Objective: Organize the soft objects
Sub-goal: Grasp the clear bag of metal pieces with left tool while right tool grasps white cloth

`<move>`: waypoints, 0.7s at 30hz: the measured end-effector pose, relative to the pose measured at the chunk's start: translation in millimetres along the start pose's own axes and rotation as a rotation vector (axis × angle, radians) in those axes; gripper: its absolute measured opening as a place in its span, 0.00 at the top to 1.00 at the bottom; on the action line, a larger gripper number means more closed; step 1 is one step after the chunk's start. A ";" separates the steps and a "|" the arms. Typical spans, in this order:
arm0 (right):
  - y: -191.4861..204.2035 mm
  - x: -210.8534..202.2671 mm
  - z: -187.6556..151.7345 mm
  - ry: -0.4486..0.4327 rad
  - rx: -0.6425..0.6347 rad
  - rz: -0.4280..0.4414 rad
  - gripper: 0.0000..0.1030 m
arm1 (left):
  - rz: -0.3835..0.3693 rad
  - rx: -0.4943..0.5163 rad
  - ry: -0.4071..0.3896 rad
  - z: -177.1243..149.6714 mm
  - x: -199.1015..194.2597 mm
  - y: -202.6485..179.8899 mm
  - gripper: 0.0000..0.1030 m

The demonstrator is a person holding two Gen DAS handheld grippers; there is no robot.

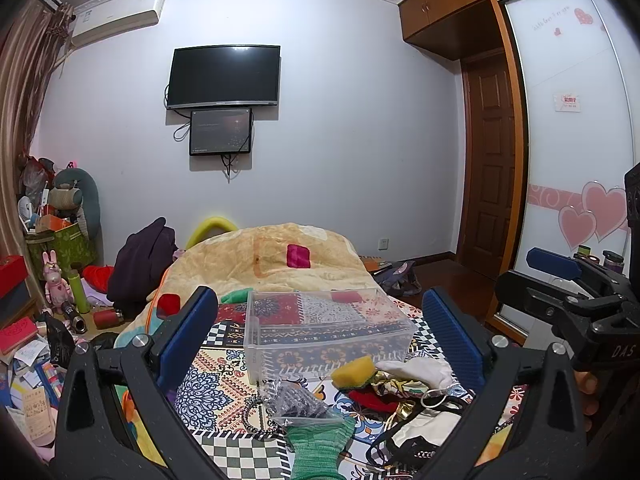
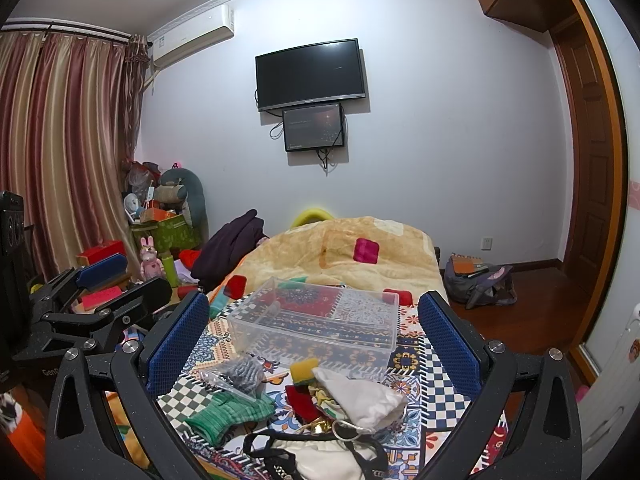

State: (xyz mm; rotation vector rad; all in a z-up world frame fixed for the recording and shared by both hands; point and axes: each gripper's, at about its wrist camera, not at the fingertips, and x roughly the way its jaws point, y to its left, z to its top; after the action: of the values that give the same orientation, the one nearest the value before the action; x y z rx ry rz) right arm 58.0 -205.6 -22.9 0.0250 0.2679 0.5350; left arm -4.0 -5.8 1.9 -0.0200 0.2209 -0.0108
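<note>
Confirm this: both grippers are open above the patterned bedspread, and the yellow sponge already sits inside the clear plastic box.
Not quite. The yellow sponge lies on the patterned bedspread outside the clear plastic box, at its near wall; the box looks empty. The left wrist view shows it. The left gripper and the right gripper are indeed open.

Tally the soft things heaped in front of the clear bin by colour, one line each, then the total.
Green knit: 1
Yellow sponge: 1
White cloth: 1
Red cloth: 1
Grey knit in its clear bag: 1
Cream pouch: 1
Total: 6
</note>
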 end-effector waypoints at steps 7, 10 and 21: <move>-1.0 1.0 -1.9 0.011 0.000 -0.005 0.00 | -0.015 0.001 0.044 -1.5 8.5 1.0 0.00; -6.2 7.5 -3.8 0.045 0.005 0.003 0.00 | -0.017 0.003 0.098 -6.7 19.5 3.5 0.00; -53.5 63.4 -44.9 0.369 0.063 -0.001 0.00 | -0.055 -0.006 0.352 -54.2 79.0 19.0 0.10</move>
State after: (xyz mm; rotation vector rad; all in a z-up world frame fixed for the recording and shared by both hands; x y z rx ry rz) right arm 125.5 -221.5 -86.8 -0.0128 0.6448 0.5278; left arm 61.5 11.2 -68.6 -0.0299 0.5723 -0.0684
